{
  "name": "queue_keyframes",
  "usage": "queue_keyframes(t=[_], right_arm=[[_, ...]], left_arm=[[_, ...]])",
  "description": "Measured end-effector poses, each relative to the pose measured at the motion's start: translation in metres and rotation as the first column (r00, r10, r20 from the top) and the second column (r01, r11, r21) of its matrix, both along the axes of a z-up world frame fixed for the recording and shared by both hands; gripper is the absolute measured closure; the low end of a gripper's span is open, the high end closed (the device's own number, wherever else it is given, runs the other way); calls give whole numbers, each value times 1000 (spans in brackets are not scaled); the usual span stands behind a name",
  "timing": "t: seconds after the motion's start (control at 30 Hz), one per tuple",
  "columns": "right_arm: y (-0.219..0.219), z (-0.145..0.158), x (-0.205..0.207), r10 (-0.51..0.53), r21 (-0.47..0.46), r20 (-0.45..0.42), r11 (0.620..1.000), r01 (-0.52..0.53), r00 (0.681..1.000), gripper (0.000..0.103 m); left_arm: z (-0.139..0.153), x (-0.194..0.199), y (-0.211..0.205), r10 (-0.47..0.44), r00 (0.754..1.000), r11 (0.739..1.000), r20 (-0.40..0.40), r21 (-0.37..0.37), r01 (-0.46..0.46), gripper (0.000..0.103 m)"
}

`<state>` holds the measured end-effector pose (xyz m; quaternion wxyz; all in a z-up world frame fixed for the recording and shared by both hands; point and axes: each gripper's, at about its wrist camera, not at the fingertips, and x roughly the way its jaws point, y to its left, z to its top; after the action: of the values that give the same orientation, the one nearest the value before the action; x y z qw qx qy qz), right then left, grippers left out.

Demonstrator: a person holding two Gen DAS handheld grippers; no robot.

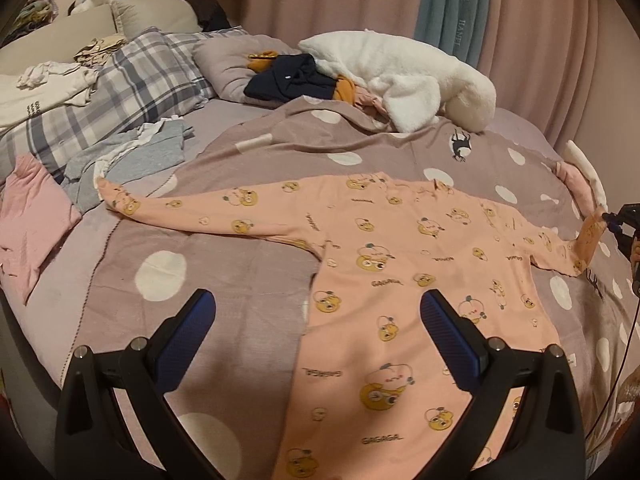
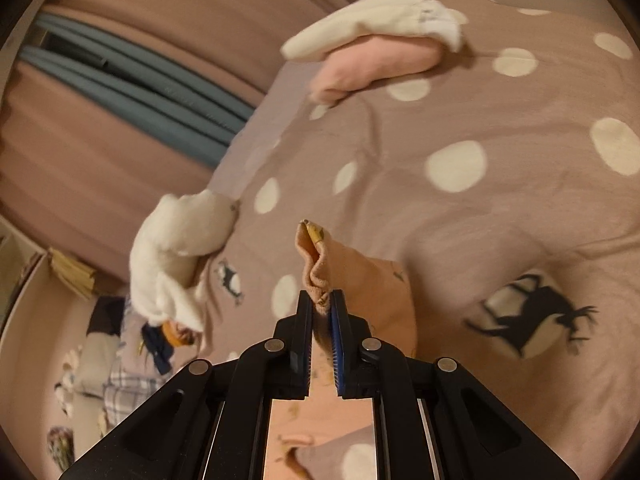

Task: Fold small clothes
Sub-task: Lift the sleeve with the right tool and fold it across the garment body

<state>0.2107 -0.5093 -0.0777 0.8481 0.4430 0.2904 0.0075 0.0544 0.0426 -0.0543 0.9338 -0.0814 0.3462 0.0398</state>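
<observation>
Pink bear-print onesie (image 1: 404, 280) lay spread flat on dotted blanket (image 1: 224, 280), sleeves out, prob. ready for 1st fold. Right sleeve cuff (image 2: 316, 272) pinched tight in right gripper (image 2: 322, 304) & lifted, likely to swing inward. Left gripper (image 1: 318, 312) spread wide, empty, above onesie's left edge.

The onesie (image 1: 404, 264) is looking peachy pink with yellow bear faces and grey lettering all over. The blanket (image 1: 224, 280) under it is showing dusty mauve with cream dots and black deer. A plaid pillow (image 1: 132, 80) is sitting in grey and white, plus a fluffy white garment (image 1: 400, 76), maybe a robe.
</observation>
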Motion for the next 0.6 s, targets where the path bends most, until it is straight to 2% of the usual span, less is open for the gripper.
queue_keyframes(t=[0.3,0.6], right_arm=[[48,14,18,90,-13,30,996,-90,996,93],[93,21,34,165,-27,20,986,-164,986,92]], left_arm=[[-2,-4,20,28,1000,999,-8,-24,-28,1],[-2,-9,36,53,999,998,-5,-41,-53,1]])
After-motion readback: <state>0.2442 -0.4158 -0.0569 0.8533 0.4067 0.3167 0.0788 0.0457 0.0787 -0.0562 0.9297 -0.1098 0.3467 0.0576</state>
